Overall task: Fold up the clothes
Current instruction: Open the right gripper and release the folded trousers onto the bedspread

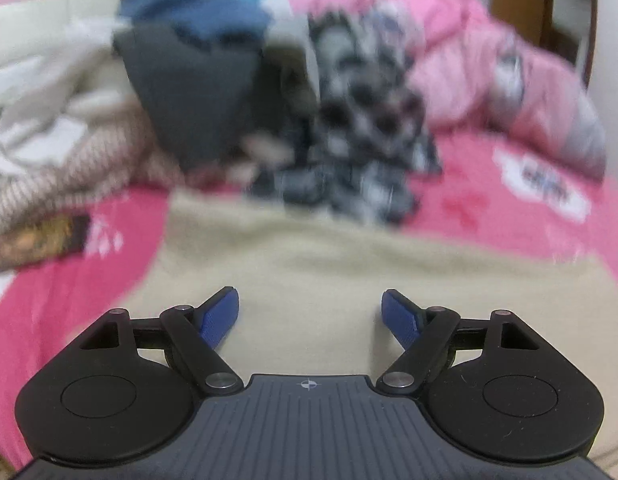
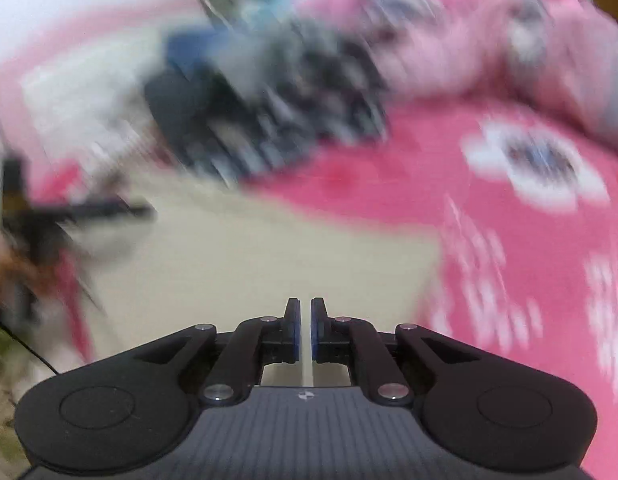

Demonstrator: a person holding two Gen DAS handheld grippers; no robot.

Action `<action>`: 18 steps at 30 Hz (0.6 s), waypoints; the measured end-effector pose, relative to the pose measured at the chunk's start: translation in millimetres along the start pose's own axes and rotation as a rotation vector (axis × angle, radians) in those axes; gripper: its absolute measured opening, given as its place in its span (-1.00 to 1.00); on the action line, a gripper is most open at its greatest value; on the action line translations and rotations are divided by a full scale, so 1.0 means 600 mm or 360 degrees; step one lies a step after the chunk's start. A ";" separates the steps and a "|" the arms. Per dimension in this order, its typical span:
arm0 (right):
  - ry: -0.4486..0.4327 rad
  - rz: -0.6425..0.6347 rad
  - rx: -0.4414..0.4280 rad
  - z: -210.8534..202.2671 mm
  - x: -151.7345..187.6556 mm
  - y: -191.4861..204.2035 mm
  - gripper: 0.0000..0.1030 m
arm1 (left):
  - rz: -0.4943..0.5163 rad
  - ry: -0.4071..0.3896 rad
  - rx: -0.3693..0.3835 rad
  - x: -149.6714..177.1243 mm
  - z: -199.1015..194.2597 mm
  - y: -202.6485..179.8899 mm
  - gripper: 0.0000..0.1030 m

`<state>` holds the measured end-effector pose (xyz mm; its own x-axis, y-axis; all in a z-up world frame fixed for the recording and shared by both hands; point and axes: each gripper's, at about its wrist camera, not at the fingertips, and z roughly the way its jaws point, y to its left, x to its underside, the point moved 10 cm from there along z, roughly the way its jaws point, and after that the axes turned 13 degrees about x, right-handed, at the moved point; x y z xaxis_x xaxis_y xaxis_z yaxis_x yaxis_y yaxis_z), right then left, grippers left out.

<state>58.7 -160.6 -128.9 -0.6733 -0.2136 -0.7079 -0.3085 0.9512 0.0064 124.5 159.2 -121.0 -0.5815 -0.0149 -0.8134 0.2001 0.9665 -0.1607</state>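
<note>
A beige garment [image 1: 309, 248] lies spread flat on the pink bedsheet [image 1: 489, 216]. My left gripper [image 1: 310, 300] hovers low over its near part, blue pads wide apart with nothing between them. In the right wrist view the same beige garment [image 2: 237, 248] fills the lower middle, heavily blurred by motion. My right gripper [image 2: 305, 304] is over it with its jaws shut; only a thin pale sliver shows between the pads. I cannot tell whether cloth is pinched there. A dark blurred shape [image 2: 49, 216] at the left edge looks like the other gripper.
Behind the beige garment is a heap of clothes: a dark grey piece [image 1: 197, 92], a blue one [image 1: 197, 12], a black-and-white patterned one [image 1: 369, 128]. A pink quilt [image 1: 489, 60] is at right, cream fabrics [image 1: 41, 80] and a striped knit [image 1: 89, 160] at left. Wooden furniture [image 1: 521, 0] stands far right.
</note>
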 end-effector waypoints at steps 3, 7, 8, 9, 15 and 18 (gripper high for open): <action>0.0070 0.0347 0.0006 0.000 0.038 -0.061 -1.00 | 0.0033 0.0057 -0.0054 0.009 0.002 -0.002 0.55; -0.0161 0.0303 -0.0059 -0.091 -0.008 -0.040 -0.90 | 0.0087 -0.0052 -0.0027 -0.020 -0.055 -0.027 0.56; -0.0213 0.0270 -0.0133 -0.109 -0.011 -0.022 -0.89 | 0.0122 -0.0068 -0.0024 -0.021 -0.067 -0.036 0.57; -0.0263 0.0235 -0.0207 -0.127 -0.013 -0.004 -0.88 | 0.0150 -0.0065 -0.0021 -0.015 -0.074 -0.044 0.58; -0.0118 0.0138 -0.0306 -0.072 0.100 0.046 -0.93 | 0.0118 0.0122 -0.0080 0.057 -0.044 -0.038 0.61; -0.0142 0.0276 -0.0325 -0.102 0.069 0.031 -0.84 | 0.0118 0.0044 -0.0096 0.044 -0.064 -0.042 0.60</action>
<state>-16.1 -165.6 -114.9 -0.6688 -0.0224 -0.7431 -0.3290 0.9052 0.2689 73.6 144.6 -116.9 -0.5883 0.0636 -0.8061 0.1960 0.9784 -0.0659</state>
